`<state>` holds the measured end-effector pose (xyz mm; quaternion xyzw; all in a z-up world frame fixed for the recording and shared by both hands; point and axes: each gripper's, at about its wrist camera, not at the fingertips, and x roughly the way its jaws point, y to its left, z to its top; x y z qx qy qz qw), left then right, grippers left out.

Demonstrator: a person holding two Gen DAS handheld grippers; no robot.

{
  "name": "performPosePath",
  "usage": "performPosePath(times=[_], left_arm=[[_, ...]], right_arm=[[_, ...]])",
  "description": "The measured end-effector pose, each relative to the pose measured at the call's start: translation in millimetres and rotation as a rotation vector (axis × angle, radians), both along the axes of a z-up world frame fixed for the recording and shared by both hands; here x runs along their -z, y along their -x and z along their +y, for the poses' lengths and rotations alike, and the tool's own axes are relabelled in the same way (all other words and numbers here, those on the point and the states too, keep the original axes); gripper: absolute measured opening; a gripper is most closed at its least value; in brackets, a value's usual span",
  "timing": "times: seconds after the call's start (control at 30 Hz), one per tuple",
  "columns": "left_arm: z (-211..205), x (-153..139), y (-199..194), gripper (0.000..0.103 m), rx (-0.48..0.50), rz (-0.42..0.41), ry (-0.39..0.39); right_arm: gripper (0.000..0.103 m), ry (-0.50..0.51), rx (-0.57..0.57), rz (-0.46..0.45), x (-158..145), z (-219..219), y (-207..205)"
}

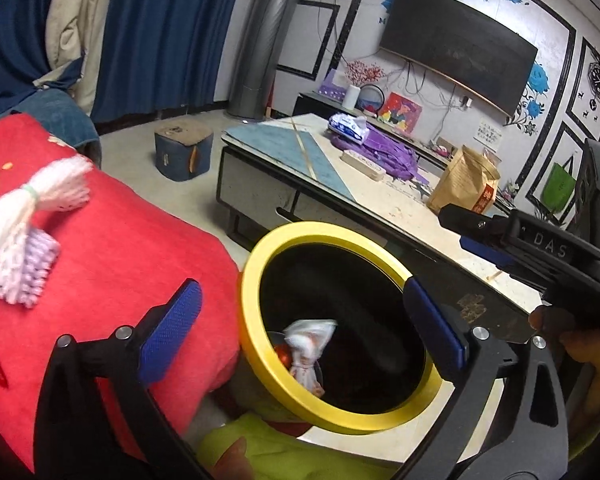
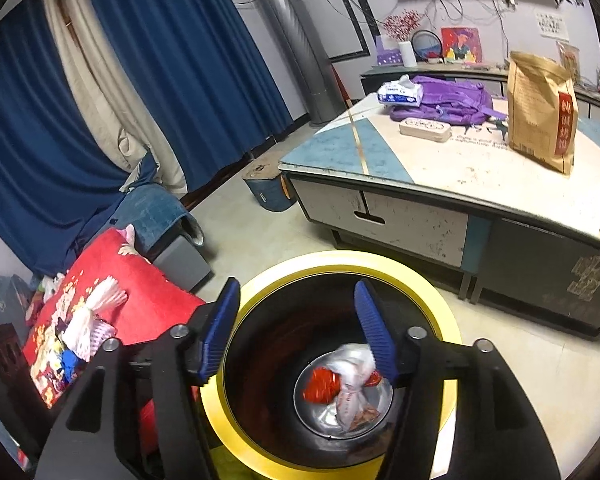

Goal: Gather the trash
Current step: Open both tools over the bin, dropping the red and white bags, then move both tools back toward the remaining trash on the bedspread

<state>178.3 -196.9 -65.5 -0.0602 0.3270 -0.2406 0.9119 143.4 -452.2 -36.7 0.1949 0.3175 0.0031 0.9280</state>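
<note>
A: Both grippers hang over the bin (image 2: 332, 264), jaws spread, nothing held — the left gripper (image 1: 300, 328) widest, the right gripper (image 2: 296, 330) about halfway. Wrappers (image 2: 352, 388) lie at the bottom.

B: Lift straight up, clear of the yellow rim. What lies under the wrappers — I can't tell.

A round trash bin (image 2: 236, 392) with a yellow rim and dark inside stands open on the floor, and at its bottom lie a crumpled white wrapper (image 2: 354, 384) and, touching it at its 9 o'clock, a red wrapper (image 2: 320, 386).
</note>
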Motion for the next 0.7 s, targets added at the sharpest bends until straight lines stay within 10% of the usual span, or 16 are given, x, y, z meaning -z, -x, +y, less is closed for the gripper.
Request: performPosePath(times=[0.7], left_arm=[[81.3, -37.8, 25.1, 0.092, -0.221, -0.111, 0.017]], right_arm=[[0.074, 0.126, -0.171, -0.075, -15.9, 70.5, 14.8]])
